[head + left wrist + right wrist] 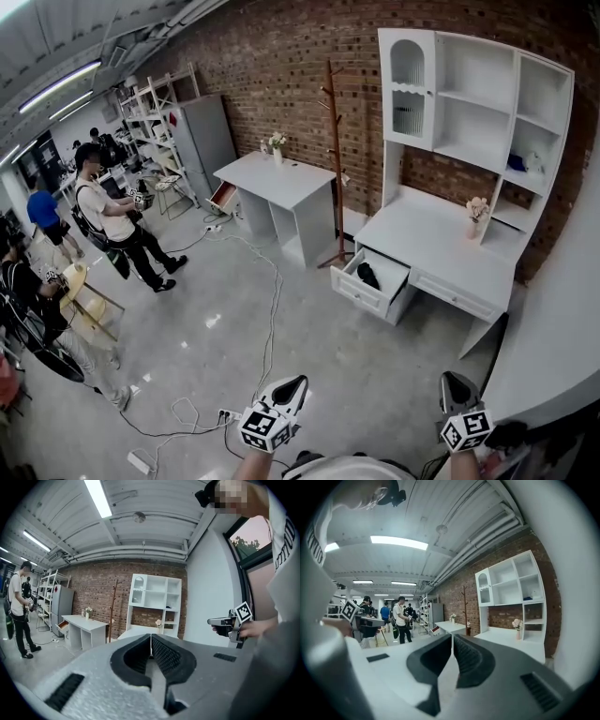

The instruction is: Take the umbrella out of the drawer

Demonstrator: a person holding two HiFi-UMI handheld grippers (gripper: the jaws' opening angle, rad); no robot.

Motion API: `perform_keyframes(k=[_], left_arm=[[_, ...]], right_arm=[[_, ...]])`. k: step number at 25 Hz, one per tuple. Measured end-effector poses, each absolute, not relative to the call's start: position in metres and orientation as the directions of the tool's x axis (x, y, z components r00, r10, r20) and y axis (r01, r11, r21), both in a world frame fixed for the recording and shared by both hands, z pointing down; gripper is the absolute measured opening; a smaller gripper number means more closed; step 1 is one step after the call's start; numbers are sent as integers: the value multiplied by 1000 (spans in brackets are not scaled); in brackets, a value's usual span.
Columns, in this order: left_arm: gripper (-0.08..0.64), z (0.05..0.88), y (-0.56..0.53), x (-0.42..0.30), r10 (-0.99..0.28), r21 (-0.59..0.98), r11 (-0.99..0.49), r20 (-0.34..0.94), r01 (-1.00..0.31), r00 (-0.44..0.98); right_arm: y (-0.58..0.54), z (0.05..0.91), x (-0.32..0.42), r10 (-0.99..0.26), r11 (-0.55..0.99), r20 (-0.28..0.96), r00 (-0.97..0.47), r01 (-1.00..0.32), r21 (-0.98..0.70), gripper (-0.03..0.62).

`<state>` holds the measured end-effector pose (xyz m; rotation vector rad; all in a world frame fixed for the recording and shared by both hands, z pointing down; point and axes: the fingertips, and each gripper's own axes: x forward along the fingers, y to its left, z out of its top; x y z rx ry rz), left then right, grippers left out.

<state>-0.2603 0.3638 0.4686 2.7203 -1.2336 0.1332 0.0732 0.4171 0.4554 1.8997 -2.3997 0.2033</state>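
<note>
Far left: people (117, 225) standing around, well apart from me. Cables (272, 300) run across the floor in front of them.

Next along the brick wall is the small white desk (277, 183). Its small drawer (223, 195) hangs open on the left side. The coat stand (336, 159) is just right of it.

Then the hutch desk (450, 248), with pink flowers (478, 211) on its top. Its left drawer (361, 292) is pulled open, and the umbrella (368, 276) lies inside it as a dark shape on the white bottom.

Both tools sit low in my head view, aimed roughly at that desk and well short of it.

The left gripper (292, 386) has its jaws clenched tip to tip with nothing between them, which its own view confirms. The right gripper (457, 384) is the same, with pads pressed together and empty. Neither one touches the drawer or the umbrella.
</note>
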Motion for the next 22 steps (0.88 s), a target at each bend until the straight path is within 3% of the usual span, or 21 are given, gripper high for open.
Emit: perform_keyframes(k=[22], left_arm=[[26,491,361,-234,-782,119,-585,179,-802,597]], right_arm=[[382,492,91,-926,311,194,-325,-945,-99,35]])
